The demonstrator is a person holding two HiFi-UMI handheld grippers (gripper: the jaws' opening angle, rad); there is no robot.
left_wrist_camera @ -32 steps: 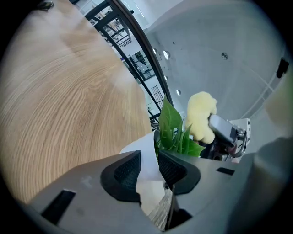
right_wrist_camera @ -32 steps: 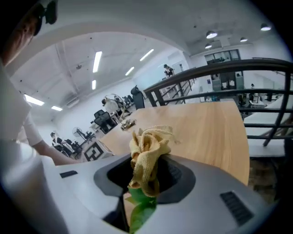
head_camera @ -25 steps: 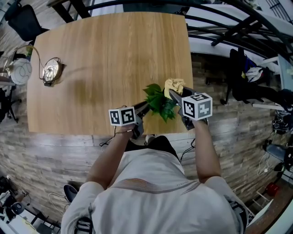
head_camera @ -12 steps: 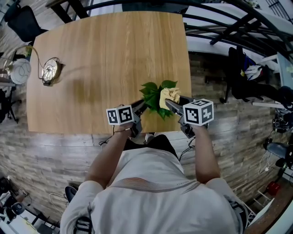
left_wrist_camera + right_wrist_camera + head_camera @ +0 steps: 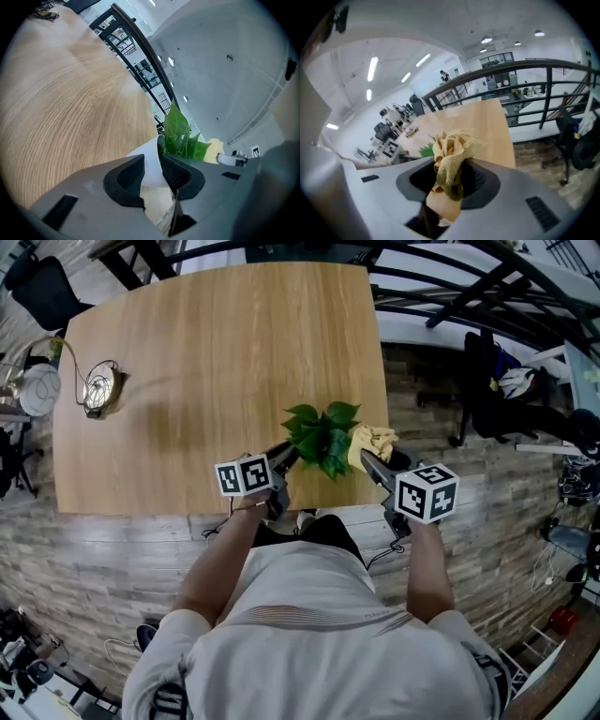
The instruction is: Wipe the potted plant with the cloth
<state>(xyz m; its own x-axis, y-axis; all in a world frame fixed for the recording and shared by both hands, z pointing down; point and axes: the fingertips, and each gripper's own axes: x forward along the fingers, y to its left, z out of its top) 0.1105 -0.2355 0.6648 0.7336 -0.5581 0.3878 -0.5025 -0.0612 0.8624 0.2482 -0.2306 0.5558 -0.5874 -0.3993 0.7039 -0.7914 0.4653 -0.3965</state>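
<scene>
Where the person stands: near edge of the table (image 5: 206,362); arms reach forward over it
Left gripper (image 5: 287,458): pads pressed on either side of the white pot (image 5: 149,161); jaws have just closed a little further on it
Right gripper (image 5: 367,458): jaws clamped on the bunched yellow cloth (image 5: 375,440); its wad sticks out past the tips
Plant (image 5: 323,432): green leaves upright in the pot; near the table's near right corner; between the two grippers
Cloth's place: raised just right of the leaves, at the table's right edge; touching them or not, cannot tell
Far left: coiled cable (image 5: 101,388) lying on the table
</scene>
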